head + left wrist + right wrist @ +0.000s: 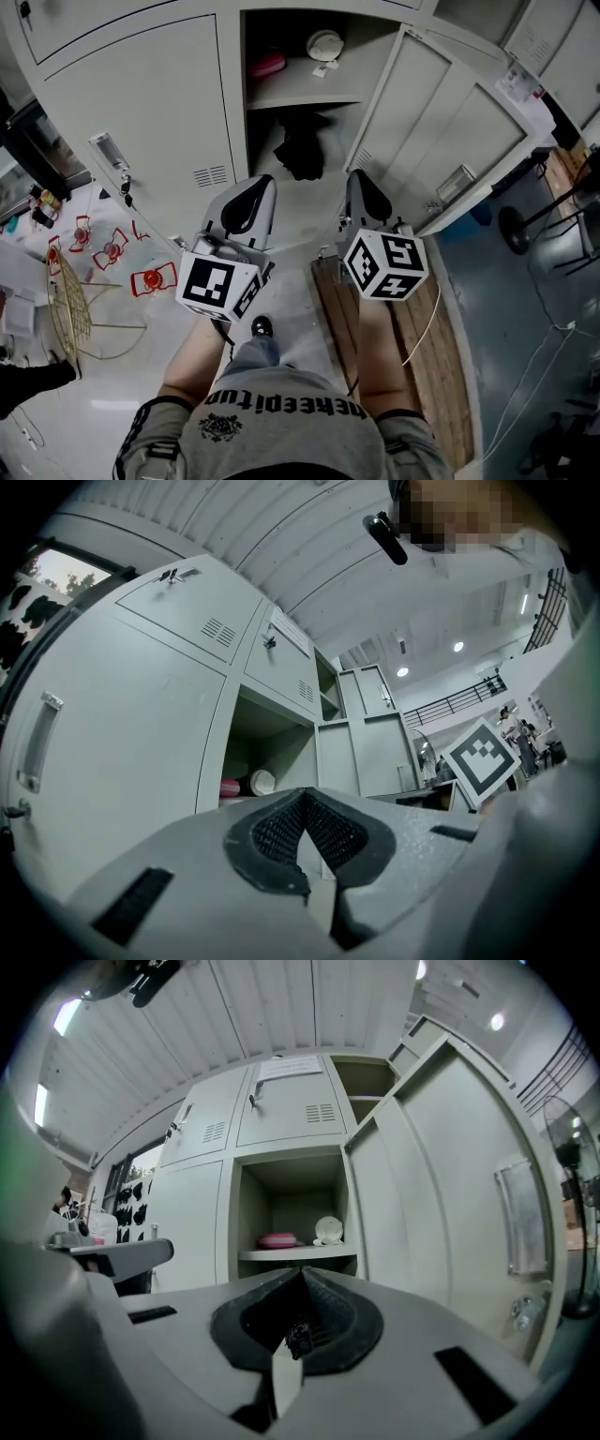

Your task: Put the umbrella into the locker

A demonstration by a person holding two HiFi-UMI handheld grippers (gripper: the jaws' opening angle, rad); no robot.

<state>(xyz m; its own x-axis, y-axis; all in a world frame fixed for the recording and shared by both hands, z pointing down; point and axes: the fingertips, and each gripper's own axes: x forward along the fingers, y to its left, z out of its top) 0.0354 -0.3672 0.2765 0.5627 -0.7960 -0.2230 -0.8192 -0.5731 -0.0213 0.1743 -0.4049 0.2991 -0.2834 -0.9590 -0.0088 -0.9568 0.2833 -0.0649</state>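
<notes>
The open locker [305, 98] stands ahead of me. A black bundle, apparently the folded umbrella [302, 148], lies in its lower compartment below the shelf. My left gripper [253, 183] and right gripper [360, 178] hover side by side in front of the opening, apart from the bundle. The left gripper [302, 795] has its pads together with nothing between them. The right gripper [302, 1274] is shut too, and a small dark speck sits at the seam of its pads. In both gripper views the jaws hide the lower compartment.
On the shelf lie a pink item [278, 1239] and a white round object [329, 1229]. The locker door [450, 141] swings out to the right. Wooden planks [417, 356] lie under my right arm. Red wire pieces [155, 278] and a gold wire rack [70, 309] sit at left.
</notes>
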